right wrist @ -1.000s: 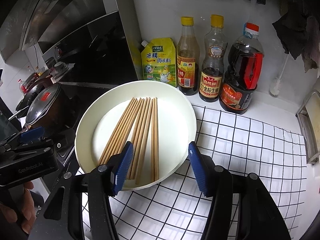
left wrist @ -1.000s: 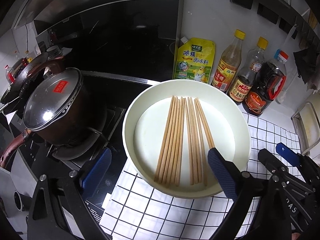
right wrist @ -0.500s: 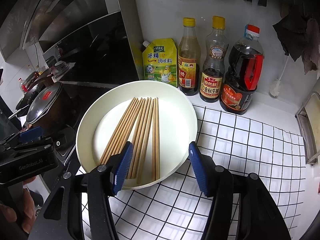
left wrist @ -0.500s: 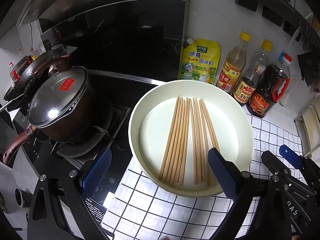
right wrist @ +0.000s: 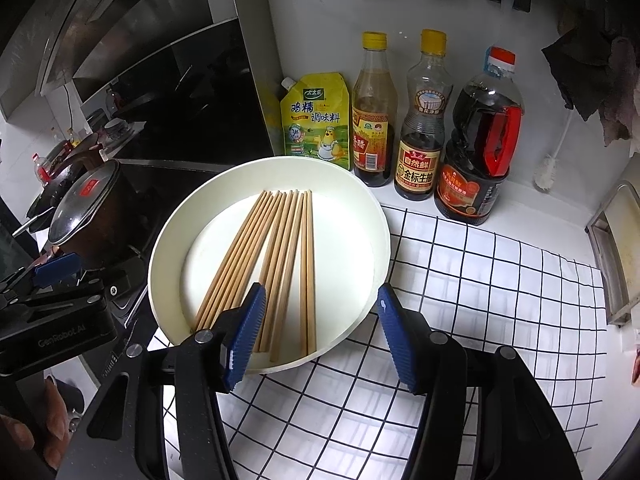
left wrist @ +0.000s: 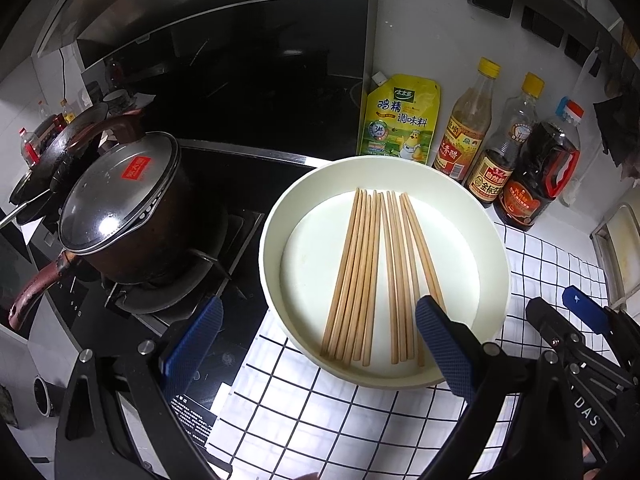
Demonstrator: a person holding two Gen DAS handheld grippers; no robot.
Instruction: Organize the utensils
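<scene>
Hovering over the stove edge, the left gripper (left wrist: pixel 316 320) has its jaws spread, empty. Chopsticks (left wrist: pixel 376 276) lie side by side in the white plate (left wrist: pixel 276 216), which fits either gathered or awaiting sorting. The right gripper (right wrist: pixel 320 320) gapes empty too.

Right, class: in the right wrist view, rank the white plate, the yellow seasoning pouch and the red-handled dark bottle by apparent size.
1. white plate, clearly largest.
2. red-handled dark bottle.
3. yellow seasoning pouch, smallest.
The plate lies nearer the camera, which inflates it; bottle and pouch stand at similar depth.
</scene>
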